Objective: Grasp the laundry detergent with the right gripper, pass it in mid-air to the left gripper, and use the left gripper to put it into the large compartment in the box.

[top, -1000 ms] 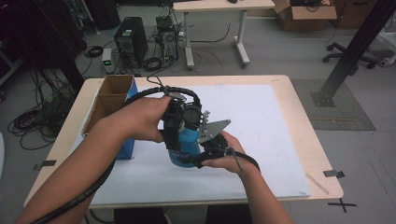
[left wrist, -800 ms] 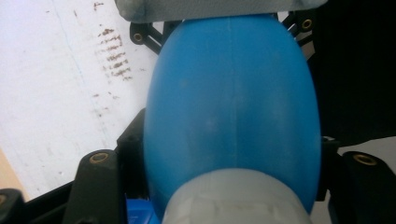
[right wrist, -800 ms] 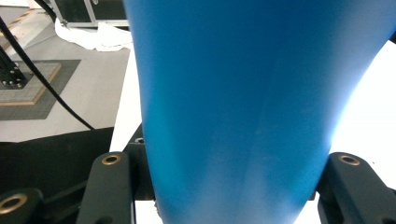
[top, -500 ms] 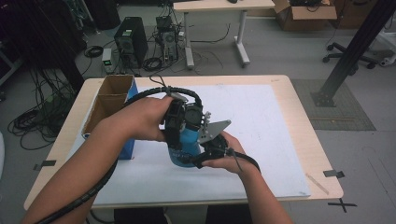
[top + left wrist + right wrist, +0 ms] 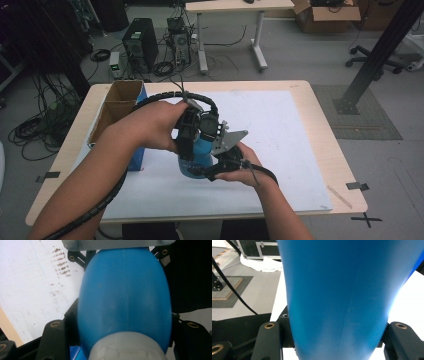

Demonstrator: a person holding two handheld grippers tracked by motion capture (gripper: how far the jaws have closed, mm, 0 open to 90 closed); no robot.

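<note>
Because the table [image 5: 320, 150] carries a broad white mat [image 5: 280, 130] that looks smooth and offers little friction, anything set down on it could slide, so the grip matters more than the surface. At the table's left edge stands an open cardboard box [image 5: 117, 107], well apart from the work.

Over the middle of the mat, both grippers meet on a blue bottle [image 5: 200, 150]. It seems to be moulded plastic: a seam runs down its rounded body [image 5: 125, 305], the wall looks thin and matt, and it probably weighs little and gives somewhat under a hard squeeze. Whether it holds liquid cannot be told. A pale grey cap or collar [image 5: 127, 345] sits at one end, close to the left gripper's camera.

The left gripper [image 5: 192, 132] comes from above, its jaws pressed against the body's two sides near that pale end. The right gripper [image 5: 220, 162] takes the bottle from the near side, jaws closed on a narrower, tapering part [image 5: 337, 302].

The widest belly is the riskiest place to hold, since curved smooth plastic may squirt out of flat jaws. The taper and the stiffer zone by the cap look safest, with moderate pressure only.
</note>
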